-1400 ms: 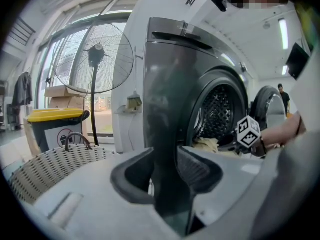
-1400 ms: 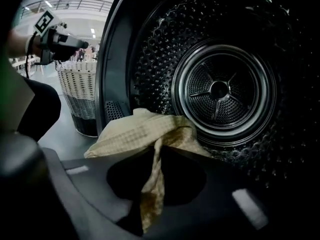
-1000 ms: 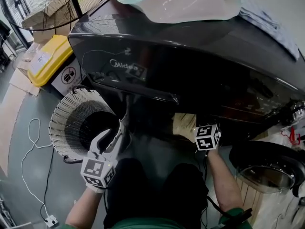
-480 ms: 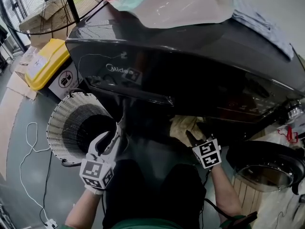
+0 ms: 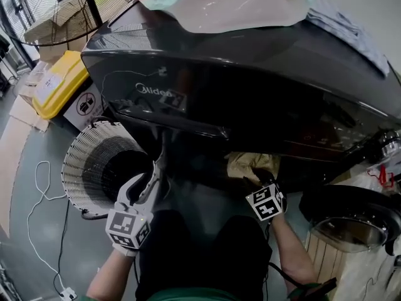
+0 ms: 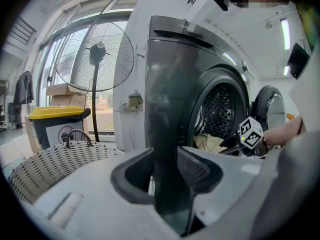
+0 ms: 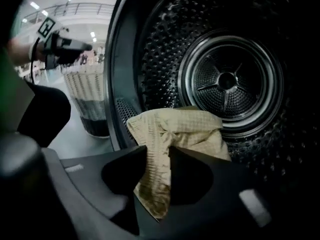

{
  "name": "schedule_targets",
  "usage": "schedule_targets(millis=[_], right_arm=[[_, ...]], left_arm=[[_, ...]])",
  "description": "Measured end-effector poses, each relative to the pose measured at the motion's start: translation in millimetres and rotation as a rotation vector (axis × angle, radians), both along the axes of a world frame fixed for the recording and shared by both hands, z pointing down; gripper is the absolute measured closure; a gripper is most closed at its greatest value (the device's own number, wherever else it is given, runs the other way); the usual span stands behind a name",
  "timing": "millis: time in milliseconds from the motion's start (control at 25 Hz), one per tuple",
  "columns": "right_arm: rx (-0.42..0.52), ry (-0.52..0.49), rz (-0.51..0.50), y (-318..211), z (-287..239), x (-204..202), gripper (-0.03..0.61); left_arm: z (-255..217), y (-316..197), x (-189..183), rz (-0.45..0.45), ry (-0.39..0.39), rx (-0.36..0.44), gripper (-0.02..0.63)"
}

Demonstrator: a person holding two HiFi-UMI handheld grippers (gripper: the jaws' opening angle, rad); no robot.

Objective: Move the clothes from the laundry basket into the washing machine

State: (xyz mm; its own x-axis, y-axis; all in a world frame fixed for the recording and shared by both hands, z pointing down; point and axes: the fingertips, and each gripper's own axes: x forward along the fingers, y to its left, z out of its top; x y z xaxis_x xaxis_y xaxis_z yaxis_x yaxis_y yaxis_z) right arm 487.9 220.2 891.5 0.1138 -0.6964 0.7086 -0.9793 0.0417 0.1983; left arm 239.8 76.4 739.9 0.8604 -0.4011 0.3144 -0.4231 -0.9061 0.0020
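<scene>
A beige checked cloth (image 7: 185, 129) lies at the mouth of the washing machine (image 5: 250, 74) drum (image 7: 230, 79); from the head view the cloth (image 5: 250, 165) shows just under the machine's front. My right gripper (image 7: 157, 156) points down into the opening, and a fold of the cloth hangs between its jaws, which are closing a little. From above, the right gripper (image 5: 254, 180) sits right at the cloth. My left gripper (image 5: 160, 162) hovers open and empty beside the white wicker laundry basket (image 5: 81, 162), whose dark inside hides its contents.
The round machine door (image 5: 351, 221) hangs open at the lower right. A plastic bag (image 5: 232, 2) and a grey cloth (image 5: 351, 30) lie on top of the machine. A yellow-lidded bin (image 5: 59, 80), a standing fan (image 5: 62, 5) and a white floor cable (image 5: 37, 193) are at the left.
My right gripper has sunk lower and tipped downward at the drum's mouth, and its jaws have come apart around the cloth. The left gripper has stayed where it was.
</scene>
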Motion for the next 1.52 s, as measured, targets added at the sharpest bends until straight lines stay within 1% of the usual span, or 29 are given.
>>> schedule_targets(millis=[40, 80, 120, 320, 400, 480, 520, 560, 600, 640, 760, 840, 1040, 1160, 1240, 1320, 1400, 1520], right_arm=[[0.030, -0.039, 0.032, -3, -6, 5, 0.462], [0.062, -0.065, 0.059, -7, -13, 11, 0.469], [0.093, -0.072, 0.080, -12, -20, 16, 0.471], [0.226, -0.040, 0.148, -46, -52, 39, 0.472], [0.249, -0.025, 0.176, -64, -57, 49, 0.472], [0.231, -0.020, 0.193, -80, -51, 58, 0.464], [0.207, -0.022, 0.193, -86, -45, 61, 0.447], [0.183, -0.022, 0.187, -89, -39, 63, 0.403], [0.172, -0.018, 0.177, -91, -37, 63, 0.346], [0.173, -0.010, 0.169, -91, -39, 61, 0.312], [0.189, 0.014, 0.184, -74, -43, 57, 0.267], [0.224, 0.018, 0.178, -65, -51, 51, 0.267], [0.364, -0.012, 0.134, -49, -85, 28, 0.268], [0.421, -0.047, 0.115, -37, -113, 11, 0.270], [0.423, -0.096, 0.123, -24, -136, -4, 0.278], [0.395, -0.147, 0.123, -7, -159, -27, 0.324], [0.357, -0.175, 0.116, 10, -185, -50, 0.359], [0.322, -0.211, 0.114, 33, -235, -75, 0.402]], left_arm=[[0, -1, -2, -0.007, -0.001, -0.001, 0.468], [-1, -2, -4, -0.013, -0.001, -0.002, 0.468], [-1, -2, -6, -0.018, -0.002, -0.002, 0.468], [-3, -3, -16, -0.045, -0.014, 0.004, 0.468], [-5, -3, -20, -0.053, -0.021, 0.010, 0.468], [-7, -2, -24, -0.057, -0.028, 0.019, 0.468], [-7, -2, -26, -0.058, -0.030, 0.022, 0.468], [-8, -2, -28, -0.061, -0.031, 0.023, 0.468], [-8, -2, -30, -0.063, -0.032, 0.023, 0.468], [-8, -3, -31, -0.067, -0.032, 0.021, 0.468], [-7, -6, -35, -0.073, -0.028, 0.016, 0.468], [-6, -7, -34, -0.076, -0.021, 0.016, 0.468], [-11, -11, -29, -0.079, -0.006, 0.015, 0.468], [-30, -14, -23, -0.090, -0.015, -0.006, 0.468], [-57, -10, -20, -0.082, -0.044, -0.025, 0.468], [-86, 0, -22, -0.060, -0.089, -0.046, 0.468], [-116, 8, -28, -0.049, -0.124, -0.069, 0.468], [-170, 18, -37, -0.052, -0.149, -0.094, 0.468]])
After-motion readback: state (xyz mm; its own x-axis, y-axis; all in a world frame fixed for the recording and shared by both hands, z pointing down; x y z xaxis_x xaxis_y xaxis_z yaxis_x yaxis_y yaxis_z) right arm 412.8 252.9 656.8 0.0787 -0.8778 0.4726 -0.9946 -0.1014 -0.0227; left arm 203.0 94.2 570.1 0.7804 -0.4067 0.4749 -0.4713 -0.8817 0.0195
